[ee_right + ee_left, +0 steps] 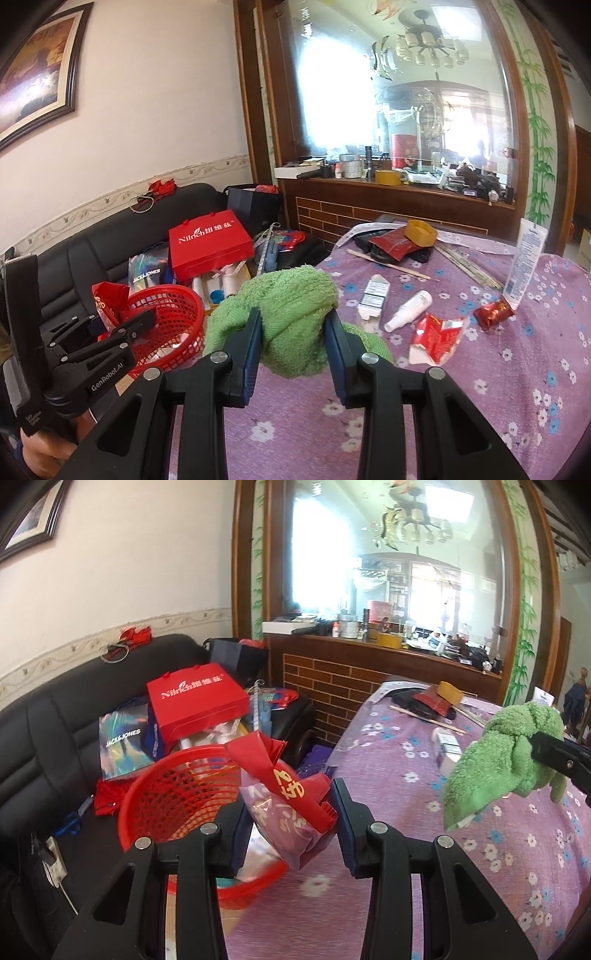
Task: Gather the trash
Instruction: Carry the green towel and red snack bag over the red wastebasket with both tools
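At the 9 o'clock side of the left wrist view lies a black sofa loaded with a red gift bag and a red plastic basket, the basket sitting just off the edge of the desk so that waste can be dropped into it without a long reach. The left gripper has its fingers nearly closed on a crumpled red and pink wrapper, carried at about 12 o'clock of the fingers, above the basket's near rim; this is judged to be the release position. Moving right, the right gripper has its fingers pressed partway closed into a bunched green towel, held clear of the floral cloth, probably for wiping after the litter is cleared. Further toward 2 o'clock in the right wrist view, uncollected trash remains on the desk: a torn red packet, a red candy wrapper, a small carton and a white spray bottle.
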Tool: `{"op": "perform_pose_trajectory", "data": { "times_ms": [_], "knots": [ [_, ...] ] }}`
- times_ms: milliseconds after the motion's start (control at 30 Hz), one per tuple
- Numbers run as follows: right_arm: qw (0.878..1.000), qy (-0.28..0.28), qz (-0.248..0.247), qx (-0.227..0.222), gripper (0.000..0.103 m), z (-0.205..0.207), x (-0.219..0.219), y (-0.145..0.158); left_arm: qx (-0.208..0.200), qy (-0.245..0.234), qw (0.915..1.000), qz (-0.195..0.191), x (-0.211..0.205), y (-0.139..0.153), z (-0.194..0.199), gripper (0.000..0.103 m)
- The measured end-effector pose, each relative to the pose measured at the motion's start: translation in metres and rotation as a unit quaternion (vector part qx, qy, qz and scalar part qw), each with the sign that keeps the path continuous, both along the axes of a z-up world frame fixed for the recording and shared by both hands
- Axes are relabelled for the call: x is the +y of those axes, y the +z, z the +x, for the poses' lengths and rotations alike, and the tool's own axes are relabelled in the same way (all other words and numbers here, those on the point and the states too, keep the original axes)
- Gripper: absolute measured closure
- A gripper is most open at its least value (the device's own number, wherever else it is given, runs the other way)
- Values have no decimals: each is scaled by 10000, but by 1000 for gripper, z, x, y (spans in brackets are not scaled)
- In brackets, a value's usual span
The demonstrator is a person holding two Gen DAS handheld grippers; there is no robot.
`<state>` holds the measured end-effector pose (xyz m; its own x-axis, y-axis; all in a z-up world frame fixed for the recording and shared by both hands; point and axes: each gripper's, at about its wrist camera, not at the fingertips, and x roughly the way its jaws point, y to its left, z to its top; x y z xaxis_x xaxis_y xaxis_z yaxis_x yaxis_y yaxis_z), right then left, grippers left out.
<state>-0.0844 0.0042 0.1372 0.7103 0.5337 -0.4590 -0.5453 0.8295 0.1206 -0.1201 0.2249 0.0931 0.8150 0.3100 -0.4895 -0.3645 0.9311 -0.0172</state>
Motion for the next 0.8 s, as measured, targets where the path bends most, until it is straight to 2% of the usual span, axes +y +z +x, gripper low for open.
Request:
{"op": "perform_pose_trajectory", "data": {
  "times_ms": [267,500,800],
  "knots": [
    [9985,394,-339,-163,67,2,57,12,288,-63,9967,-757,73,-15,-8,64],
    [9948,788,-638,-61,66,14,120,4,338,53,9955,-882,102,-32,-9,64],
    [9913,1042,-789,143,66,36,186,-12,376,64,9960,-809,113,-42,-3,63]
  ]
}}
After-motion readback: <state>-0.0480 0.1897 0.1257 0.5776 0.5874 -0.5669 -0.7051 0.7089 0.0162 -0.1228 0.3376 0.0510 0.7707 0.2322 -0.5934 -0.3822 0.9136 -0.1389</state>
